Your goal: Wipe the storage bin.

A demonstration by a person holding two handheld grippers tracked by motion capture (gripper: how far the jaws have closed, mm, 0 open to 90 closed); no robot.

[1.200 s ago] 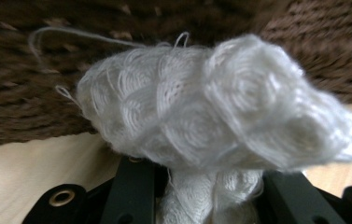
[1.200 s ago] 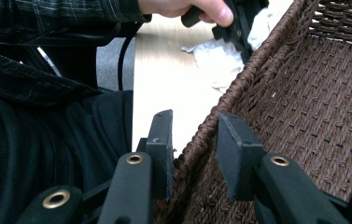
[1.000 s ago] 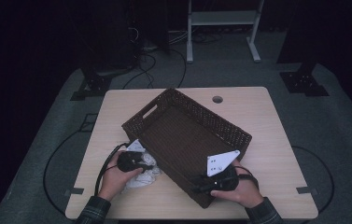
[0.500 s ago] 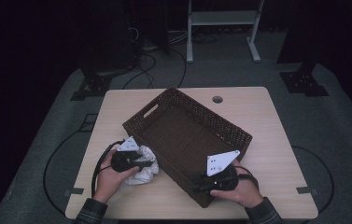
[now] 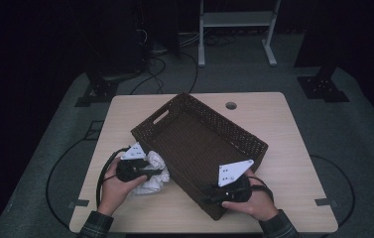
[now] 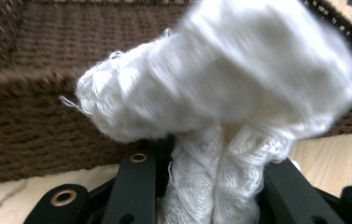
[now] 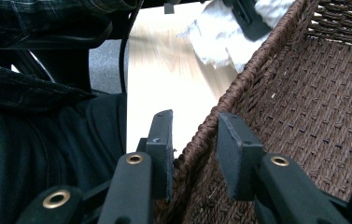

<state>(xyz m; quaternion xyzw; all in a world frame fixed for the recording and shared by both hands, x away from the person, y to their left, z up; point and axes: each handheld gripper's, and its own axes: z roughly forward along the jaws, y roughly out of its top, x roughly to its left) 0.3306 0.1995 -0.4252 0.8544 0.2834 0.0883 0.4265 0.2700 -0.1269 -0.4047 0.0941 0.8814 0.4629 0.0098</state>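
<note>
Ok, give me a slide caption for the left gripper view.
Left gripper clamps a bunched white cloth in front of the brown woven basket.

Cloth (image 5: pixel 152 171) left of basket (image 5: pixel 199 148), both on table (image 5: pixel 283 148)

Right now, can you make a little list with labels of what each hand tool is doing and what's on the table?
left gripper: shut on the white cloth, beside the basket's outer wall
right gripper: jaws astride the basket rim, one outside, one inside
basket: brown woven, set at a slant on the table, nothing visible inside
white cloth: crumpled, outside the basket
table: light wood
</note>
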